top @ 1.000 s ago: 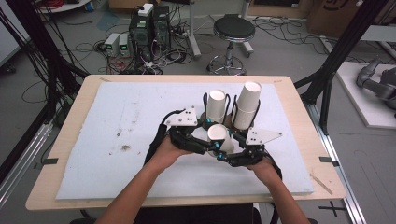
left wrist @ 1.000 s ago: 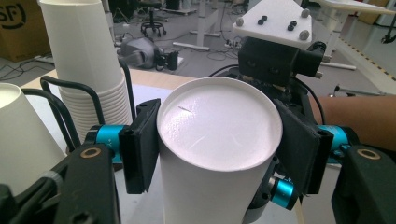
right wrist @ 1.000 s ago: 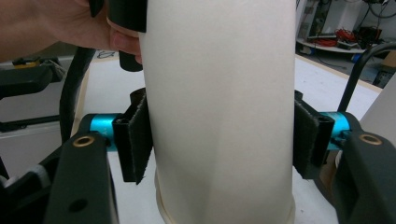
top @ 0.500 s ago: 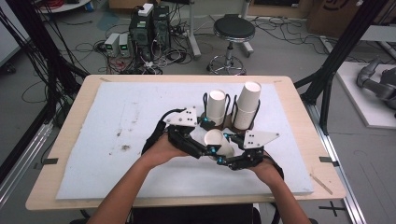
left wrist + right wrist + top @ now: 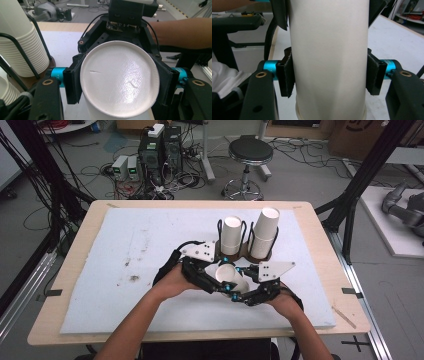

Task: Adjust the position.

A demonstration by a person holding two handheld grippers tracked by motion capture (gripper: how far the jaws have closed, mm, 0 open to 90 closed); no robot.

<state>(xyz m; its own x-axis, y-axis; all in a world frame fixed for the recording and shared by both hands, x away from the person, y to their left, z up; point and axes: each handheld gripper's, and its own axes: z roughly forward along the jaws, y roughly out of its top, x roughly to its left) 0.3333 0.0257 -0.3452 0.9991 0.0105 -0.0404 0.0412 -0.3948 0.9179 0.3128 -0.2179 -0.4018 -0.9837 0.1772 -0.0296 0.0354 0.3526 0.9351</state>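
Setting: white mat [image 5: 125, 270] lying on a wooden table [image 5: 320, 240], lab floor behind
Left gripper [image 5: 212, 282]: having just snapped shut again, clamping the paper cup [image 5: 231, 277] near its base; hand coming in low from the left
Right gripper [image 5: 329, 75]: pads [image 5: 287, 75] pressing both sides of the cup's wall; hand [image 5: 285, 302] low at the right
Room: cup stacks [image 5: 250, 235] in a wire holder [image 5: 245, 251] standing just behind; mat lying bare to the left
Cup: plain white, lying level between both grippers

Both handheld grippers [image 5: 226, 282] are black with teal axle pins, brass screws, grey three-cornered top plates, black cables; forearms bare.
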